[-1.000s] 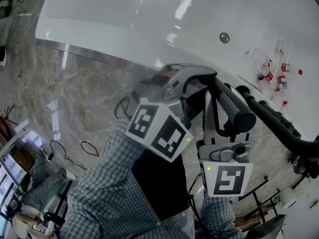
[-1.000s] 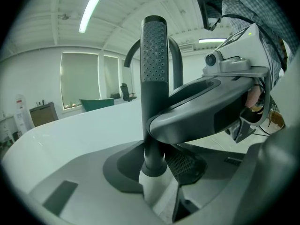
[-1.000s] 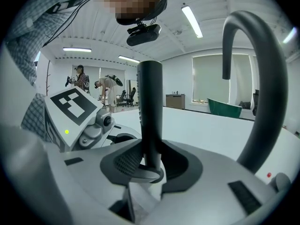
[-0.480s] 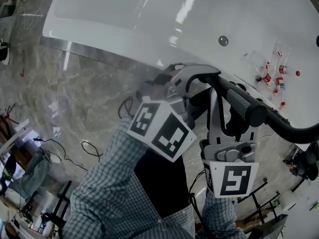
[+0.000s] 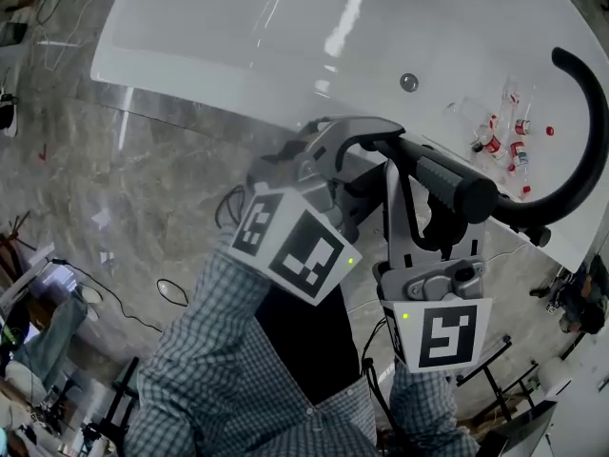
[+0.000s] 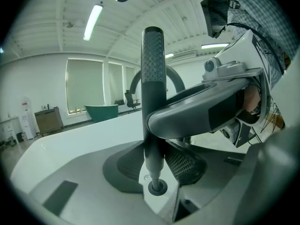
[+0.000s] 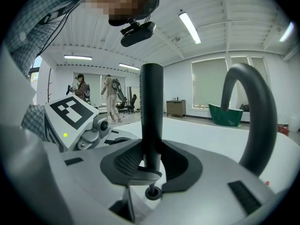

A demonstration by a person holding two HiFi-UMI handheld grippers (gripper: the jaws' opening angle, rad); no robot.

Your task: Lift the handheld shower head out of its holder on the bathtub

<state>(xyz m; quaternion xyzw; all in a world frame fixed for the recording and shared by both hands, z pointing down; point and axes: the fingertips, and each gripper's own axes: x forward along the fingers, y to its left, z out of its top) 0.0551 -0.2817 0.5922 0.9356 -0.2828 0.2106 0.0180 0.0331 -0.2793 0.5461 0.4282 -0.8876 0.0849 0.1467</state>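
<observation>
The black handheld shower head [image 5: 447,184] is a ribbed rod held across the white bathtub's [image 5: 238,27] near rim. My left gripper [image 5: 366,146] is shut on its left end. My right gripper [image 5: 428,203] is shut on its middle from below. In the left gripper view the rod [image 6: 153,74] stands upright between the pads of my left gripper [image 6: 155,165], with the right gripper's body crossing just to the right. The right gripper view shows the same rod [image 7: 152,107] clamped in my right gripper [image 7: 150,165]. A curved black tube [image 5: 580,150] arches away from the rod's right end.
Several small plastic bottles [image 5: 504,131] with red caps lie in the tub's right corner, near a round metal fitting [image 5: 409,82]. Marble floor [image 5: 124,188] with loose cables lies to the left. The curved tube [image 7: 255,111] rises at the right of the right gripper view. People stand far off [image 7: 110,100].
Both grippers have risen together with the shower head in them. The black tube, earlier running off to the lower right, now arches up over the tub's right rim.
</observation>
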